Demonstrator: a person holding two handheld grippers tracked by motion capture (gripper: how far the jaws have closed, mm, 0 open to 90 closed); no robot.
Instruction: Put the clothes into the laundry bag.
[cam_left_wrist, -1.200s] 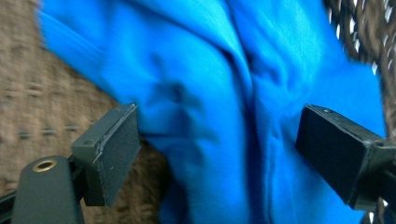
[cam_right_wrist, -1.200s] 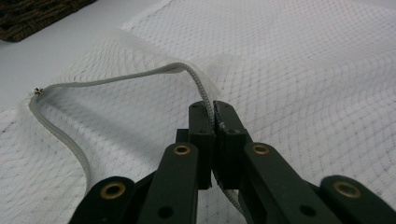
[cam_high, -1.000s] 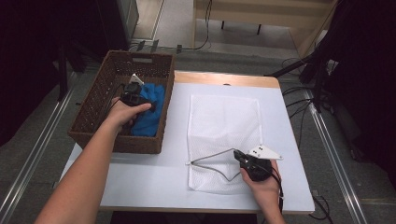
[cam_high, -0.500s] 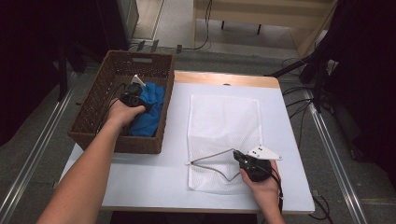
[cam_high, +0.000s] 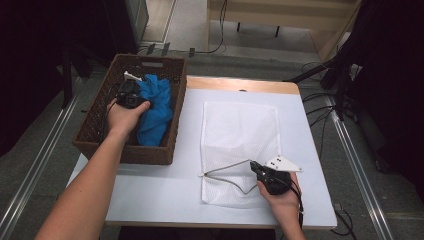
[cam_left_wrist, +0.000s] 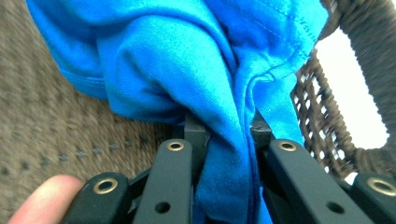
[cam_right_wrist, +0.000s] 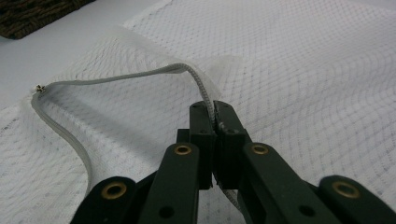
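Note:
A bright blue cloth (cam_high: 156, 107) lies bunched in the brown wicker basket (cam_high: 100, 127) at the table's left. My left gripper (cam_high: 131, 95) is inside the basket, and its jaws have just been closing; a fold of the blue cloth (cam_left_wrist: 224, 116) is pinched between them and lifted off the basket floor. A white mesh laundry bag (cam_high: 240, 135) lies flat on the table. My right gripper (cam_high: 256, 168) is shut on the grey zipper edge (cam_right_wrist: 140, 74) of the mesh bag (cam_right_wrist: 303, 70), holding the mouth raised and open.
The basket wall (cam_left_wrist: 336, 121) rises close to the right of the left gripper's jaws. The white table (cam_high: 150, 190) has bare room between basket and bag. Cables trail over the floor at the right (cam_high: 320, 100).
My left gripper closed on the blue cloth and rose, pulling a fold up inside the basket. The right gripper kept still on the bag's zipper edge.

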